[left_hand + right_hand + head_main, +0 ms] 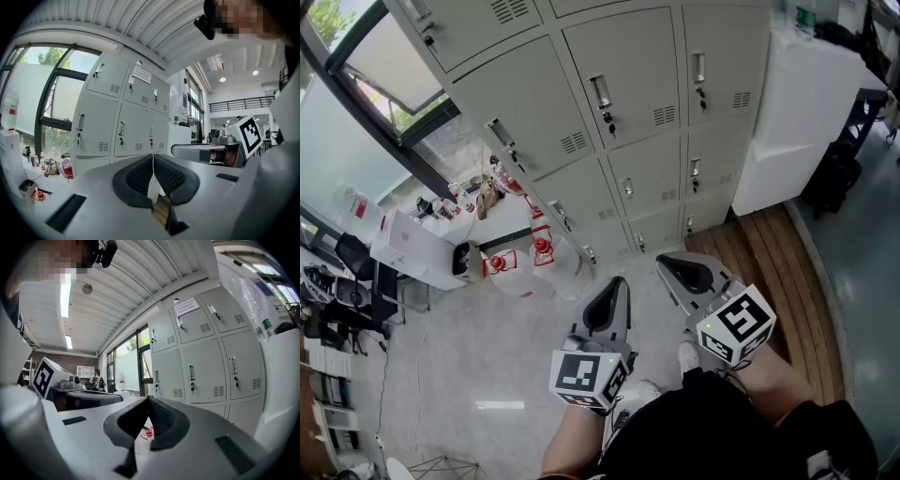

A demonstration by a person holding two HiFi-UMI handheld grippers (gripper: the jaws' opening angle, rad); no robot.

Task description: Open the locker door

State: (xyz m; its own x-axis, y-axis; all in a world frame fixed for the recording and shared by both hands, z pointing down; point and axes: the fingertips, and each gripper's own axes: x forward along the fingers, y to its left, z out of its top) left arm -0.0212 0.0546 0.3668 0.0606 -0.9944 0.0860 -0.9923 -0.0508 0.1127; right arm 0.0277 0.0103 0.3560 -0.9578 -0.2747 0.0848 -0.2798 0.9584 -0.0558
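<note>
Both grippers closed & empty, lockers untouched.
Left gripper [153, 158] and right gripper [149, 400] each have jaws pressed together w/ nothing btwn them. They're held side by side in front of the person, well apart from the locker bank [581, 187]. Every door in view is shut flush. One locker door [628, 66] faces the grippers near the bank's top edge, handle [600, 92] on its left side. White jugs w/ red caps [539, 258] stand on the floor by the bank's lower left corner, and a white cabinet [792, 122] stands just beside its right edge.
</note>
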